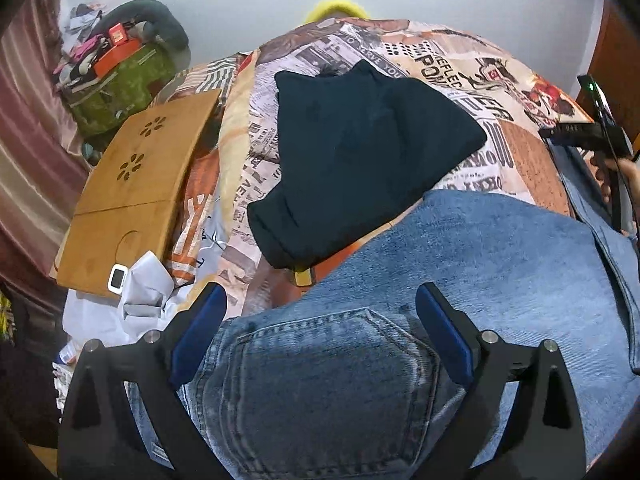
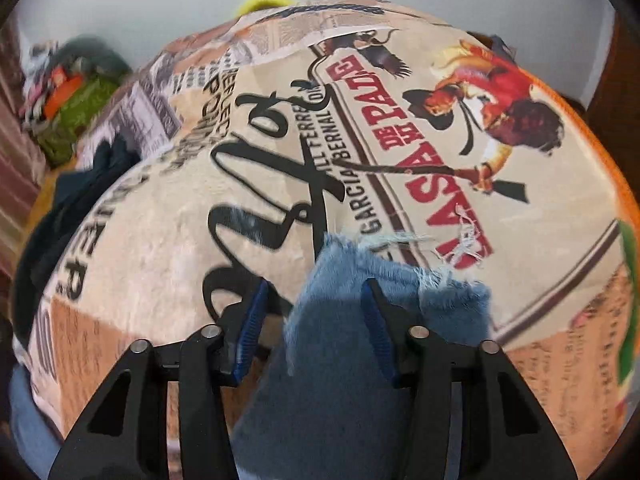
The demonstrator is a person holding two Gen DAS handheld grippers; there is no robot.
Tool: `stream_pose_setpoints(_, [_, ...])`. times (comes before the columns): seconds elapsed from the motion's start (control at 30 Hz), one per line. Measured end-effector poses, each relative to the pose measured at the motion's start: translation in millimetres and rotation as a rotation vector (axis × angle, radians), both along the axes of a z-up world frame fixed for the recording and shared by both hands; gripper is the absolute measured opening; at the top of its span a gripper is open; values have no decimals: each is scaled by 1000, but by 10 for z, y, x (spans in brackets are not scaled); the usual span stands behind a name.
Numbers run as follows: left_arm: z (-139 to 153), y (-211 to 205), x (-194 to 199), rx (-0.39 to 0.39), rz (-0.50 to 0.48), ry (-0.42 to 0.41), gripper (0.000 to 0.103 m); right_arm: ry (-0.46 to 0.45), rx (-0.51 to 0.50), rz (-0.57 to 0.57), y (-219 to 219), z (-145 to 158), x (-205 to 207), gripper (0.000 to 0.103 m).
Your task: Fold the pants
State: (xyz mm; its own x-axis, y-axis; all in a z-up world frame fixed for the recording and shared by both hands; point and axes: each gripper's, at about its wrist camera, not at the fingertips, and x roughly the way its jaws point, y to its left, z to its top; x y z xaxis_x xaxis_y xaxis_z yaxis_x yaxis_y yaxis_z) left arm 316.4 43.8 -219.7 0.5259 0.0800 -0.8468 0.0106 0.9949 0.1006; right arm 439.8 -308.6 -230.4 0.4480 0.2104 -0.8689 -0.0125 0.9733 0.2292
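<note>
Blue jeans (image 1: 480, 264) lie spread on a printed bedspread (image 1: 460, 64). My left gripper (image 1: 320, 316) stands open over the seat of the jeans, its blue pads far apart on either side of a back pocket (image 1: 320, 384). In the right wrist view, the frayed hem of a jeans leg (image 2: 340, 288) lies between the fingers of my right gripper (image 2: 314, 312). A gap shows beside the left pad (image 2: 252, 320), so that gripper is open around the hem. A person's hand (image 1: 626, 172) holds that tool at the right edge of the left wrist view.
A folded dark garment (image 1: 360, 160) lies on the bed beyond the jeans. A wooden lap tray (image 1: 132, 184), white crumpled paper (image 1: 148, 292) and a small white device (image 1: 118, 280) sit at the left. A green bag (image 1: 120, 88) with clutter stands by the curtain.
</note>
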Motion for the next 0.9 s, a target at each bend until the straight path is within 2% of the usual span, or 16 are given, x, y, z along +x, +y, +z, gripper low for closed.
stream_pose_setpoints(0.03, [-1,-26,0,7,-5,0,96,4,-4,-16,-19,-7,-10,10])
stream_pose_setpoints(0.13, [21,-107,-3,21,-23,2,96,-11,-15,-8,-54,11,-94,4])
stream_pose_setpoints(0.2, [56,-184,-23,17,-46,1,96,-32,-21,-15,-120,86,-184,4])
stream_pose_setpoints(0.3, [95,-362,-74,26,-87,-1,96,-91,39,-42,-359,352,-382,4])
stream_pose_setpoints(0.43, [97,-639,-120,14,-132,26,96,-194,41,-52,-724,896,-712,3])
stream_pose_setpoints(0.63, [80,-1129,-245,-20,-212,73,96,-381,28,-83,-1336,1958,-1348,3])
stream_pose_setpoints(0.73, [63,-1400,-333,-41,-260,105,96,-457,28,-90,-1567,2331,-1691,3])
stream_pose_setpoints(0.8, [56,-1559,-396,-37,-278,111,96,-477,19,-85,-1671,2446,-1861,3])
stream_pose_setpoints(0.9, [48,-1755,-470,-45,-296,116,96,-453,-25,-73,-1763,2387,-2076,3])
